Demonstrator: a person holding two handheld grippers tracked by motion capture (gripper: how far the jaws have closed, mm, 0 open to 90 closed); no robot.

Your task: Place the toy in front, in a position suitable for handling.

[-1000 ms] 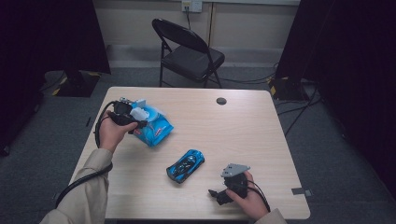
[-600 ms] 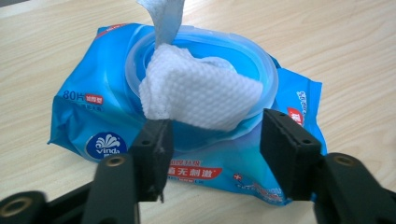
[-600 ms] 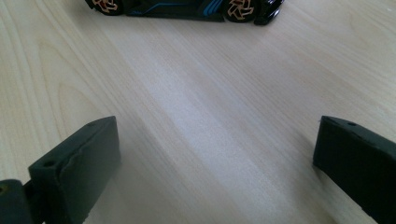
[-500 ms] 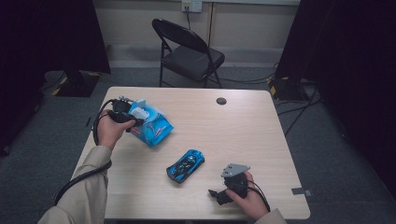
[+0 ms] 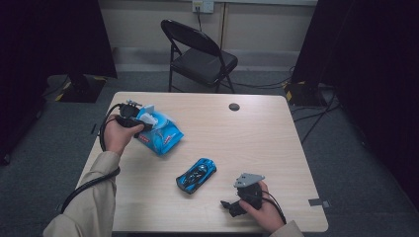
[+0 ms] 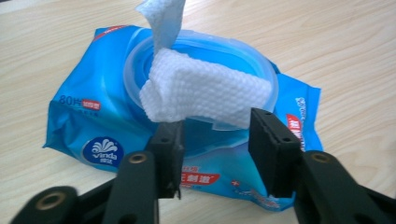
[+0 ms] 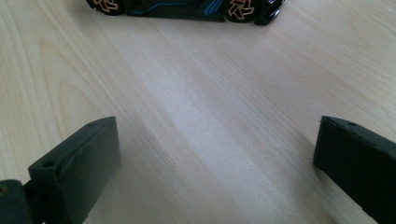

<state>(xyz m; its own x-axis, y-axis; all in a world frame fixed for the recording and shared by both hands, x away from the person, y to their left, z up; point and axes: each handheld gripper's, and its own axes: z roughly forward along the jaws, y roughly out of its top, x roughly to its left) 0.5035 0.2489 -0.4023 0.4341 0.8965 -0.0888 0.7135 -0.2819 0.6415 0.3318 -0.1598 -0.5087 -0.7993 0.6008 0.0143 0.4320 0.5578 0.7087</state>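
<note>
One white wipe [image 6: 196, 84] sticks up from the blue wipe pack [image 5: 160, 132] at the table's [image 5: 276, 143] left edge. Left gripper [image 6: 215, 135], jaws just closing, brackets the wipe's lower edge without pressing; pinch higher, pull slowly. Right gripper [image 7: 215, 158], nearer the pack's toy car [image 5: 196, 175], gapes wide.

Left gripper [image 6: 215, 140]: black plastic, blocky pads with small holes, brass-ringed pivot screws. Right gripper [image 5: 232, 207]: black, grey three-cornered plate on top. Black cables trail from both. Beige sleeve [image 5: 91, 207] on left forearm.
</note>
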